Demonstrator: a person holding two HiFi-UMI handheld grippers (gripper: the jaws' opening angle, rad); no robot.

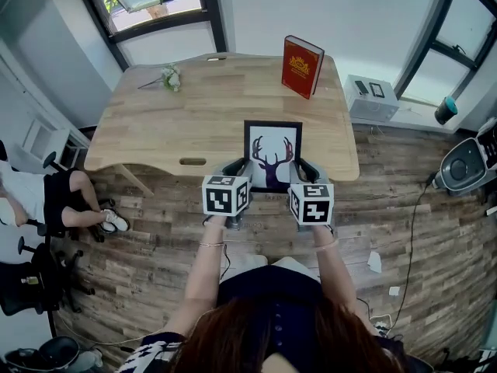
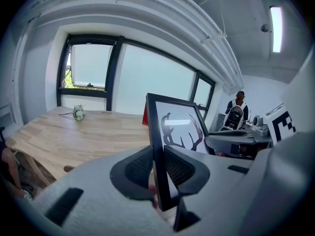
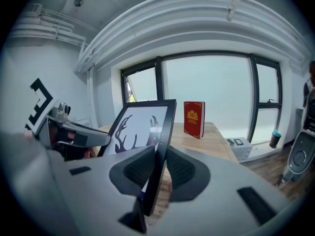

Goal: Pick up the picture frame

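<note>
Head view gives us the picture frame (image 1: 272, 154) upright at the near edge of the table (image 1: 178, 119), deer print facing us; its long axis runs vertical; the left gripper (image 2: 158, 167) pinches the left rail, the right gripper (image 3: 156, 167) pinches the right rail; both hands sit equally near; a red book (image 1: 302, 66) stands at the far right corner.

Head view steeply down; gripper views close on shared picture frame (image 1: 272, 155)
</note>
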